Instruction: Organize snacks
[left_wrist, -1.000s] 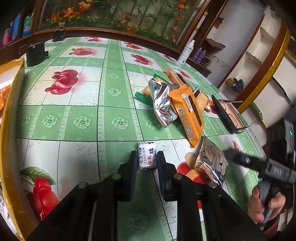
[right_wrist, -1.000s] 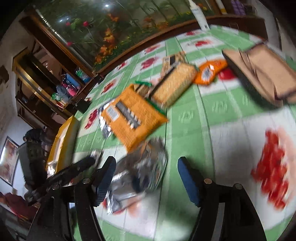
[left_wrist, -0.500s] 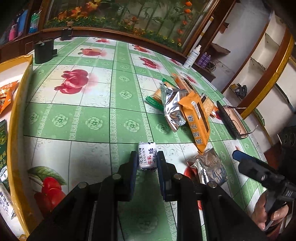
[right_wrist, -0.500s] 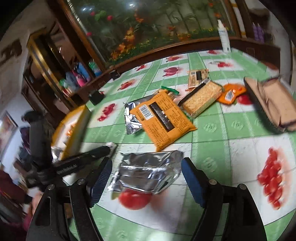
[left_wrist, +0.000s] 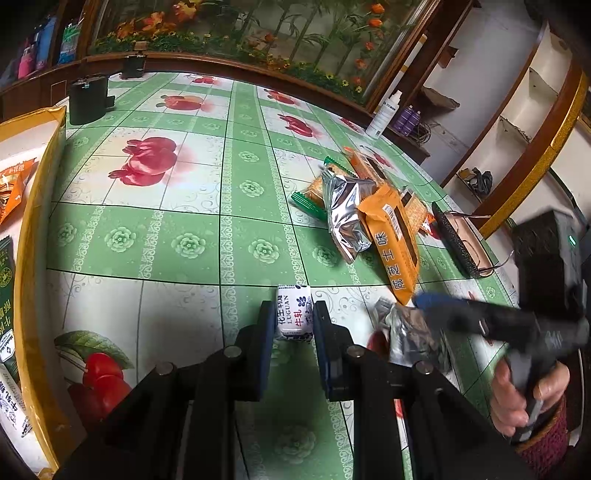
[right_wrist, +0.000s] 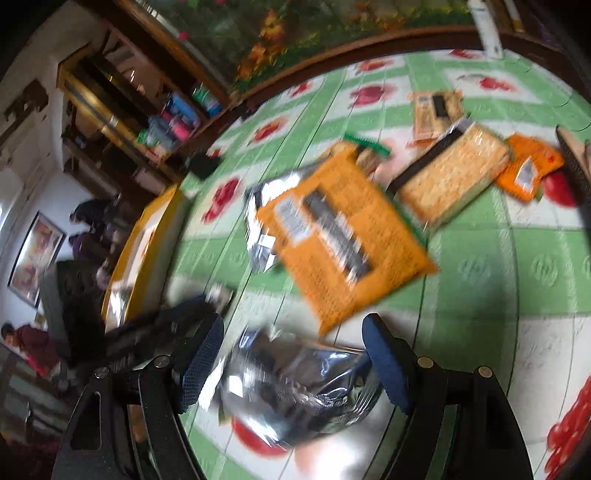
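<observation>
Straddling the foil packet (right_wrist: 295, 387) on the table (left_wrist: 184, 206), my right gripper (right_wrist: 291, 362) had just widened without touching it, while my left gripper (left_wrist: 291, 328) pinched the candy (left_wrist: 294, 317).

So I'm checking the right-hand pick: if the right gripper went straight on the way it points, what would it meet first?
Probably the silver foil packet, lying on the tablecloth between the right gripper's open jaws. The picture is blurred, so depth is uncertain.
</observation>
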